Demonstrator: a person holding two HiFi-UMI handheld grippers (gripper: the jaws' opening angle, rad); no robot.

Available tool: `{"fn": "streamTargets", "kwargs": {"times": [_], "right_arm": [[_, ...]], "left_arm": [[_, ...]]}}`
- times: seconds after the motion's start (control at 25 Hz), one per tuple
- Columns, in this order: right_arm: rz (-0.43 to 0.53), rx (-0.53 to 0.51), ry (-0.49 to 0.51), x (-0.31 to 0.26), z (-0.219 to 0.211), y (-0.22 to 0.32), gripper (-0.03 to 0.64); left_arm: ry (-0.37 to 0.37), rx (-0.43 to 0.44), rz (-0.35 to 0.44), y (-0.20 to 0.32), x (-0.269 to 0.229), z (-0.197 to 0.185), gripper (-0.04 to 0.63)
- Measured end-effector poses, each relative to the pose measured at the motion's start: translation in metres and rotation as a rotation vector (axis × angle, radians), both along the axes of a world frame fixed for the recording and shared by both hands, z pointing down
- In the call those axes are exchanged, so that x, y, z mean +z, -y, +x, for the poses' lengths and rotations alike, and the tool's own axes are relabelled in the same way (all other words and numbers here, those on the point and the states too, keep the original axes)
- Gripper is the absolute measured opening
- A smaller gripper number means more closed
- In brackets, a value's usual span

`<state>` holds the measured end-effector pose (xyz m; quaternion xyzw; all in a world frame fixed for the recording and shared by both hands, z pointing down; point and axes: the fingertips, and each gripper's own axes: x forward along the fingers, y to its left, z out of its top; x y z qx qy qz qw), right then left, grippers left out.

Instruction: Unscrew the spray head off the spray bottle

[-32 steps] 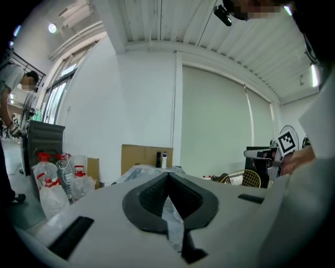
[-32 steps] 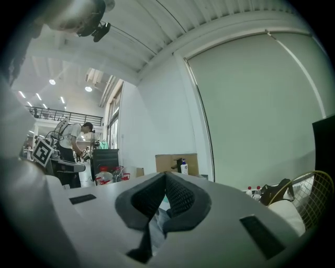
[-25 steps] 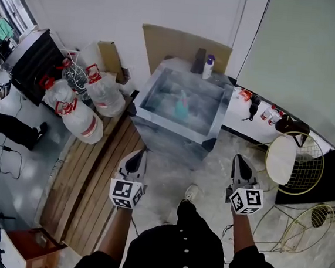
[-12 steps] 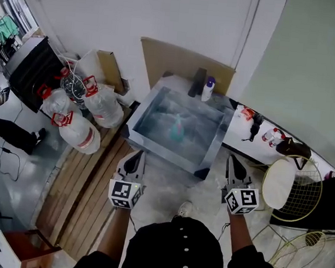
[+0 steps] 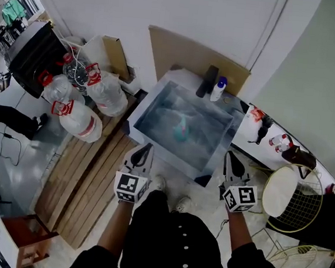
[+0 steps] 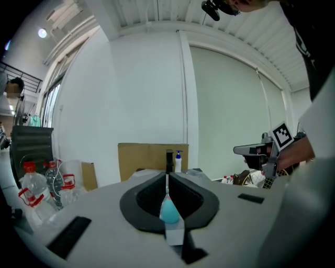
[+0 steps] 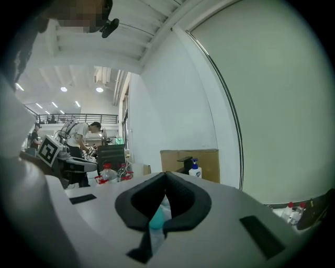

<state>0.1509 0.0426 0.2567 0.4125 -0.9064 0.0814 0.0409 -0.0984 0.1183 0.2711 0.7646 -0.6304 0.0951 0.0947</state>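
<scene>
A small teal spray bottle (image 5: 181,128) stands upright near the middle of a shiny grey table (image 5: 155,144). Both grippers are held out short of the table's near edge, apart from the bottle. My left gripper (image 5: 146,148) is shut and holds nothing. My right gripper (image 5: 229,156) is shut and empty too. In the left gripper view the bottle (image 6: 168,209) shows beyond the closed left gripper (image 6: 167,178). In the right gripper view the bottle (image 7: 155,217) is partly hidden behind the closed right gripper (image 7: 165,177).
A white pump bottle (image 5: 219,88) and a black block (image 5: 207,81) stand at the table's far edge, before a cardboard sheet (image 5: 187,51). Big water jugs (image 5: 80,119) lie left, by wooden slats (image 5: 87,176). A wire chair (image 5: 294,198) and a low white shelf (image 5: 272,147) are right.
The person has stepped toward the table, so both grippers now sit close to its near edge. Both stayed shut and empty.
</scene>
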Motion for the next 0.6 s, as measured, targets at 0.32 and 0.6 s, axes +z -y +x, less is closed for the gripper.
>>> {"fn": "streamTargets", "kwargs": {"times": [0.32,0.6], "right_arm": [[-0.012,0.000,-0.007,0.013,-0.035,0.053,0.012],[-0.042,-0.015,-0.022,0.031,-0.081,0.100,0.012]], "left_arm": [[0.032,0.095,-0.021,0.066,0.031,-0.016,0.015],[0.124,0.323,-0.088,0.125,0.071,-0.008,0.026]]}}
